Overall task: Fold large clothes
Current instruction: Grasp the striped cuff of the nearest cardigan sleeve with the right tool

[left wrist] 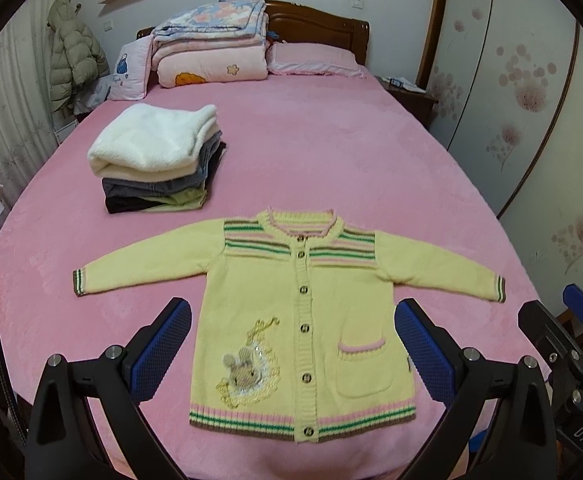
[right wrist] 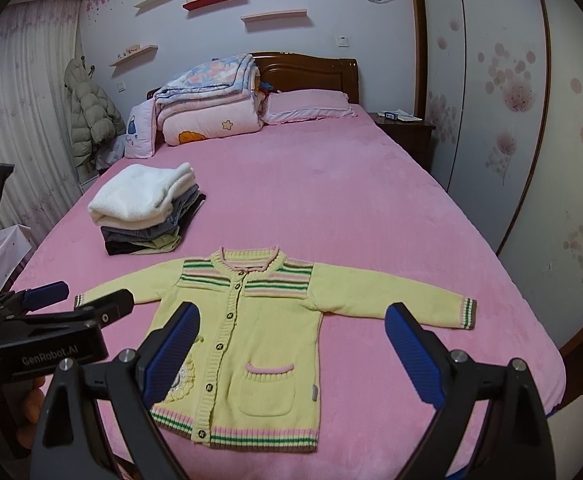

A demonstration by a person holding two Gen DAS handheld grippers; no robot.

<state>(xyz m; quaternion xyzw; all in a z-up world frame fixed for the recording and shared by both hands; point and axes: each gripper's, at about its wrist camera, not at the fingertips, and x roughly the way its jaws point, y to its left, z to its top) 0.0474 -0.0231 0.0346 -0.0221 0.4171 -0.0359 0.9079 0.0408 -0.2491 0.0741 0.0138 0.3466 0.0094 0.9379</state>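
A yellow knit cardigan point(left wrist: 299, 312) with pink, green and brown stripes lies flat, buttoned, front up, sleeves spread, near the foot of the pink bed point(left wrist: 331, 148). It also shows in the right wrist view point(right wrist: 251, 340). My left gripper point(left wrist: 291, 344) is open and empty, hovering above the cardigan's lower half. My right gripper point(right wrist: 291, 348) is open and empty, above the cardigan's right side near the pocket. The left gripper also shows at the left edge of the right wrist view point(right wrist: 71, 300), and the right gripper at the right edge of the left wrist view point(left wrist: 571, 320).
A stack of folded clothes point(left wrist: 159, 156) topped by a white fleece sits on the bed behind the cardigan to the left. Folded quilts point(left wrist: 211, 48) and a pillow point(left wrist: 311, 60) lie at the headboard. A nightstand point(left wrist: 407, 92) and wardrobe doors point(left wrist: 531, 100) stand at right.
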